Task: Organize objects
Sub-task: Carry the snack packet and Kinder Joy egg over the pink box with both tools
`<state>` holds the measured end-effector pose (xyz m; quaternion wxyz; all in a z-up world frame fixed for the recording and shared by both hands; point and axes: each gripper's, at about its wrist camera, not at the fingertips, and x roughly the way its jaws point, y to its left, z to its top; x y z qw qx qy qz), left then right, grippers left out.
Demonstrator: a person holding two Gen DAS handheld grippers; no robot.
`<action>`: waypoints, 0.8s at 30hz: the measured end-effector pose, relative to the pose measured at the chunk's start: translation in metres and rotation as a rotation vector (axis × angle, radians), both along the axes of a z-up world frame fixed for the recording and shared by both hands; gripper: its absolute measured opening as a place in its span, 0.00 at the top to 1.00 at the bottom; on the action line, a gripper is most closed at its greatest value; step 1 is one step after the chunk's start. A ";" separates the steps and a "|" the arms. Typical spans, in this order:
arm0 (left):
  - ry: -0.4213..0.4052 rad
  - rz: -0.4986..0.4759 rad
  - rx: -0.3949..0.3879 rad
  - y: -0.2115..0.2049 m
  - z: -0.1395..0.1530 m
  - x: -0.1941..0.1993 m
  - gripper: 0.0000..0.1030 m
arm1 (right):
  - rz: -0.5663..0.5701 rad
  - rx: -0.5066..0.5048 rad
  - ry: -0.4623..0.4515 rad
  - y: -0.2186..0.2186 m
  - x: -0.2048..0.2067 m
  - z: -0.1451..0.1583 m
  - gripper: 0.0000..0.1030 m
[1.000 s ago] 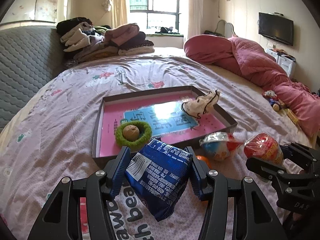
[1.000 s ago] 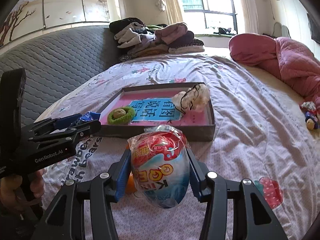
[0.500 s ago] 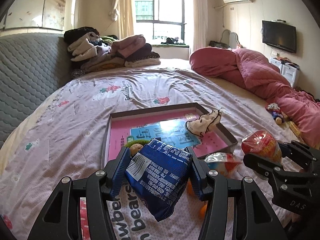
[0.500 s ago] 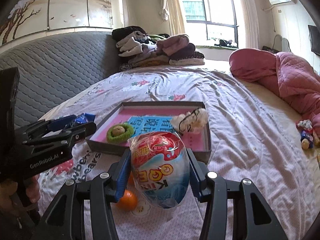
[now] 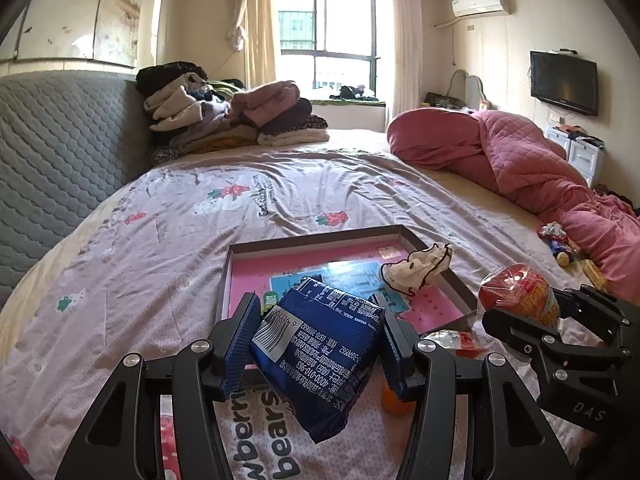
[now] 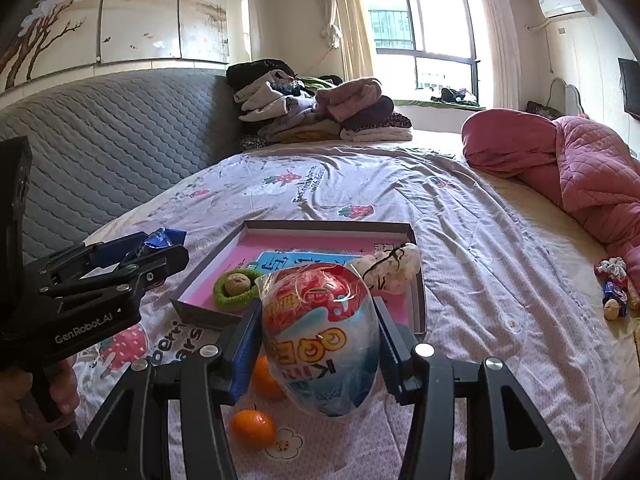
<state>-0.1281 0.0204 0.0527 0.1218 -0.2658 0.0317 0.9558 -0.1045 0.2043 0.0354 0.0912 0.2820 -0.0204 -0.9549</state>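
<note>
Tray [image 5: 456, 276] lies flat on the bed [image 5: 160, 240], just ahead of both grippers; in the right wrist view it sits at about 12 o'clock from the right gripper [image 6: 316, 344]. Its floor is pink with a blue printed panel. Inside, a green ring [image 6: 234, 292] with a brown nut-like ball in its middle rests near the tray's 8 o'clock corner, and a white pouch [image 6: 394, 266] with a black cord lies against the wall at about 3 o'clock, partly draped over the rim.

Left gripper [image 5: 316, 344] is closed on a blue packet [image 5: 320, 348], which sits tilted between the blue pads with its barcode label facing the camera and its lower end hanging below the fingers. It is held above the bed at the tray's near edge.

Right gripper is clamped on a wrapped egg [image 6: 320, 340], red on top and pale blue below, held upright between the pads. In the left wrist view the egg [image 5: 520, 296] shows at 3 o'clock from the packet, well apart from it.

Two oranges [image 6: 254, 428] lie on the bed under the right gripper, at 7 o'clock from the egg, near each other. Another wrapped snack [image 5: 452, 340] lies on the sheet just outside the tray's near right corner. A pink quilt [image 5: 520, 168] is heaped at 2 o'clock, and folded clothes [image 5: 232, 116] are piled at 11 o'clock against the headboard.
</note>
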 end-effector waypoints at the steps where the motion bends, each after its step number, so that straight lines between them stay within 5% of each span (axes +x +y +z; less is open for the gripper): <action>1: 0.001 0.001 -0.002 0.000 0.001 -0.001 0.45 | -0.001 0.002 0.003 0.000 -0.001 0.001 0.50; 24: 0.053 0.049 -0.025 -0.001 0.019 -0.032 0.45 | 0.026 0.010 0.044 -0.010 -0.041 0.022 0.50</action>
